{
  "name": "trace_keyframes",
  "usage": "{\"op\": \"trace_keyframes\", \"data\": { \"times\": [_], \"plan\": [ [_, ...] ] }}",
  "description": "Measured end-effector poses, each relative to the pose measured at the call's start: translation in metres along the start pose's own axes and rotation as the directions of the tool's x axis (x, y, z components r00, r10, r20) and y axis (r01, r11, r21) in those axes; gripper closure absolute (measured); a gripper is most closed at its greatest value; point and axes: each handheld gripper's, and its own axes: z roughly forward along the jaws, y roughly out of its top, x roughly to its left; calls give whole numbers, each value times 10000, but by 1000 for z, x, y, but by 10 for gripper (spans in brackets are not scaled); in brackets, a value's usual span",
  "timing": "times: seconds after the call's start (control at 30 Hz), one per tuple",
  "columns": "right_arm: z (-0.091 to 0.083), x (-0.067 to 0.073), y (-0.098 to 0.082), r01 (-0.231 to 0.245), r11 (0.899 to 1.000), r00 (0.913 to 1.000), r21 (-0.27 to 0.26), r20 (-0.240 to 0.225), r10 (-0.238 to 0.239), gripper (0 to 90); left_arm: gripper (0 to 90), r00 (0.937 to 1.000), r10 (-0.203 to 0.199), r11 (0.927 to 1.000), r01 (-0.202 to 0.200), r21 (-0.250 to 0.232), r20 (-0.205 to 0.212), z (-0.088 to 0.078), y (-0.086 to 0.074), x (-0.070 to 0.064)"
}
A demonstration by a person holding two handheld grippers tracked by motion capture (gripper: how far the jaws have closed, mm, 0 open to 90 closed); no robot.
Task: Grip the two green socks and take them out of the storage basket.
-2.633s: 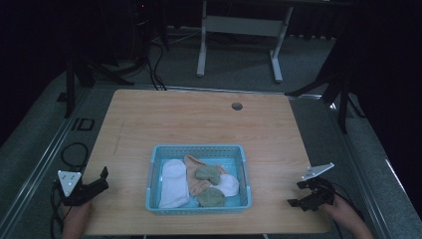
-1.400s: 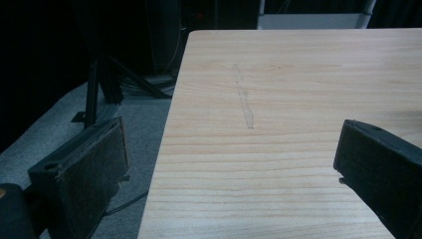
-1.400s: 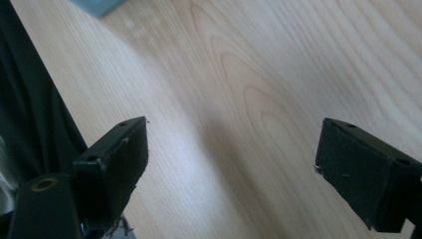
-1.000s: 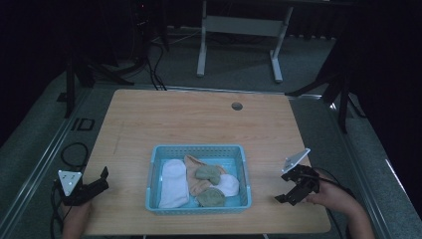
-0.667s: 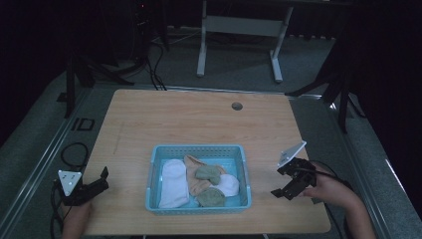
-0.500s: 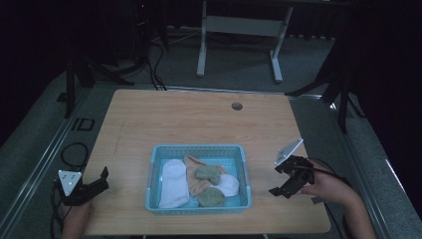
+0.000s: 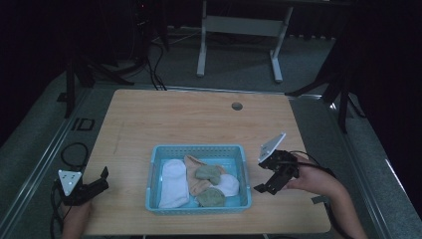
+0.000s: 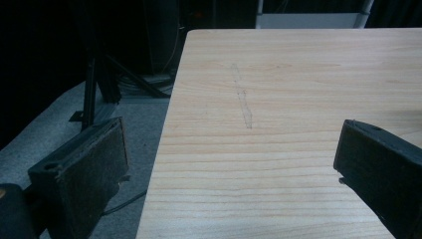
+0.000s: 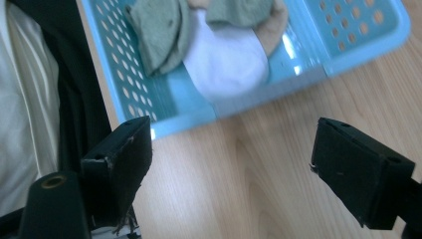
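The socks (image 7: 199, 181) we are reaching for lie heaped in the blue basket (image 7: 198, 149) near the front middle of the table (image 7: 199, 119): a long white one (image 7: 173, 181) on the left, a peach one beneath, two grey-green ones (image 7: 208, 172) on top, and a rounded white one (image 9: 226, 62) against the basket's right wall. We judge them light, soft and limp; they will sag and drape when lifted, and one may drag a neighbour along. They are neither slippery nor fragile, so a firm pinch is safe. The best hold looks like a raised fold of that white sock, or the edge of a grey-green one, well above the perforated floor.

Our right gripper (image 7: 271, 175) hovers just beside the basket's right wall, its jaws wide apart and empty, pointed at the near corner. Our left gripper (image 7: 92, 186) rests at the table's front left edge, well apart from the basket, jaws likewise spread with nothing between them.
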Motion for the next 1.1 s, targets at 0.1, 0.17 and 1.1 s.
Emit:
{"op": "trace_keyframes", "data": {
  "times": [0.1,0.17,1.1],
  "plan": [
    [2,2,6,165,9999,9998,0,-72,-165,160,4,10000,-21,10000,21,-14,21,0,0,0],
    [5,5,16,449,9990,9988,29,-185,-449,160,3,10000,7,10000,-7,-20,26,0,0,0],
    [75,27,65,2397,9693,9634,551,-1369,-2305,402,3,9999,98,9999,-97,-24,112,-1,0,0]
  ]
}}
